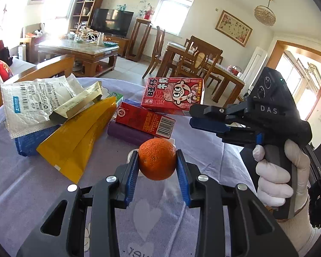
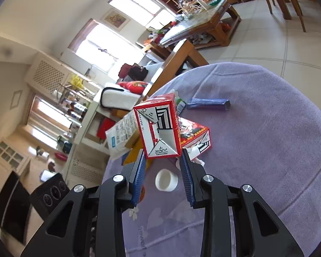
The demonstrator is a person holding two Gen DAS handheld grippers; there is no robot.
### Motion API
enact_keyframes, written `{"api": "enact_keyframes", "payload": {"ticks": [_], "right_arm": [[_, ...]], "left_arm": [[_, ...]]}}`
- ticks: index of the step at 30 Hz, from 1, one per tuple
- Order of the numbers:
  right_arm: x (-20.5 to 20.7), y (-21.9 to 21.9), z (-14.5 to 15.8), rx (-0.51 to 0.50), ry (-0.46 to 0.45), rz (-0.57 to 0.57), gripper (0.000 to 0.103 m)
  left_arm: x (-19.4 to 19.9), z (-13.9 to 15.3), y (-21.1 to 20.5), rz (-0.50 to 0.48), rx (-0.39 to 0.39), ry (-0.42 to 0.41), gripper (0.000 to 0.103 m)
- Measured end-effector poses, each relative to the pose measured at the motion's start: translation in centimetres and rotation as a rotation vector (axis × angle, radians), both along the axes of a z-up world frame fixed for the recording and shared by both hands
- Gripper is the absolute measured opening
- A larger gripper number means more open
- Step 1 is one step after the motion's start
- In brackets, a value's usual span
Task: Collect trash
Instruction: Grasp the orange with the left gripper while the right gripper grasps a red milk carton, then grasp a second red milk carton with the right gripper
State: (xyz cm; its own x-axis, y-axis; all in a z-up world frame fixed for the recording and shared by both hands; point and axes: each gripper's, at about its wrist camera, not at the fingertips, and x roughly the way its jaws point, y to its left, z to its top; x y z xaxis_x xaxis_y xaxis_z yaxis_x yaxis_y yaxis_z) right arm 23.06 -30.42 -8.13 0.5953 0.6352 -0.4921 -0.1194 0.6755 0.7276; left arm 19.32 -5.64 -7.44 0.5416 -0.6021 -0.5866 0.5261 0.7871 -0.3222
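My left gripper (image 1: 157,160) is shut on an orange (image 1: 157,159) and holds it above the purple cloth-covered table (image 1: 27,188). My right gripper (image 2: 162,160) is shut on a red milk carton (image 2: 158,128) and holds it in the air; the carton (image 1: 173,95) and the right gripper (image 1: 200,115) also show in the left wrist view. A second red carton (image 1: 145,120) lies on the table beside a purple box (image 1: 126,133), a yellow pouch (image 1: 79,137), a white mailer bag (image 1: 34,102) and a blue packet (image 1: 30,141).
A small white cup (image 2: 166,180) stands on the cloth below the right gripper. A blue-purple box (image 2: 207,103) lies farther out. The table's edge curves behind the pile; beyond it are a wooden sofa arm (image 1: 45,68), a coffee table (image 1: 79,49) and dining chairs (image 1: 199,62).
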Motion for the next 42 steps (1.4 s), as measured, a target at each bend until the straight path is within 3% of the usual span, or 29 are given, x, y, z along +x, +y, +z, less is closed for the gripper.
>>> {"api": "enact_keyframes", "payload": {"ticks": [9,12,13,15,16,17,18,19,21,24,28,34,41,42], "right_arm": [[-4.1,-0.9,1.2,-0.048,-0.078,0.002,0.032],[-6.1,-1.1,1.2,-0.126,-0.072,0.024,0.031],[-6.7,-1.1,1.0,-0.157,-0.067,0.037,0.004],[-7.6,-1.0,0.2,-0.208,-0.051,0.075,0.005],[-8.0,-0.3,-0.3,-0.285,-0.041,0.089,0.005],[-8.4,0.3,-0.8,-0.369,-0.039,0.086,0.008],[-8.7,0.4,-1.4,-0.403,-0.041,0.067,0.032],[-8.9,0.5,-1.8,-0.405,-0.038,0.056,0.063],[-9.2,0.3,-2.1,-0.365,-0.066,0.045,0.073],[-9.1,0.4,-1.6,-0.345,-0.096,0.066,0.08],[-8.0,3.0,-0.7,-0.425,-0.124,0.139,0.087],[-5.0,6.0,-2.0,-0.41,0.02,0.146,0.087],[-4.2,12.0,-2.7,-0.65,0.071,0.096,0.086],[-4.1,12.5,-3.0,-0.696,0.073,0.084,0.076]], "left_arm": [[-1.0,1.2,1.0,-0.004,-0.031,-0.035,0.034],[-1.3,1.4,0.8,-0.016,-0.033,-0.052,0.034],[-1.4,1.4,0.6,-0.02,-0.034,-0.059,0.034],[-1.6,1.4,0.5,-0.026,-0.034,-0.063,0.034],[-1.6,1.3,0.4,-0.029,-0.031,-0.065,0.034],[-1.5,1.1,0.3,-0.031,-0.027,-0.062,0.034],[-1.3,0.9,0.1,-0.031,-0.024,-0.058,0.034],[-1.4,0.8,0.1,-0.032,-0.021,-0.055,0.034],[-1.6,0.5,0.1,-0.035,-0.02,-0.049,0.034],[-1.7,0.1,0.1,-0.031,-0.008,-0.048,0.034],[-1.9,0.3,0.9,-0.014,-0.023,-0.055,0.034],[-2.7,0.7,2.5,0.021,-0.024,-0.081,0.034],[-2.8,1.2,5.2,0.065,-0.048,-0.092,0.035],[-2.9,1.2,5.6,0.069,-0.048,-0.094,0.035]]}}
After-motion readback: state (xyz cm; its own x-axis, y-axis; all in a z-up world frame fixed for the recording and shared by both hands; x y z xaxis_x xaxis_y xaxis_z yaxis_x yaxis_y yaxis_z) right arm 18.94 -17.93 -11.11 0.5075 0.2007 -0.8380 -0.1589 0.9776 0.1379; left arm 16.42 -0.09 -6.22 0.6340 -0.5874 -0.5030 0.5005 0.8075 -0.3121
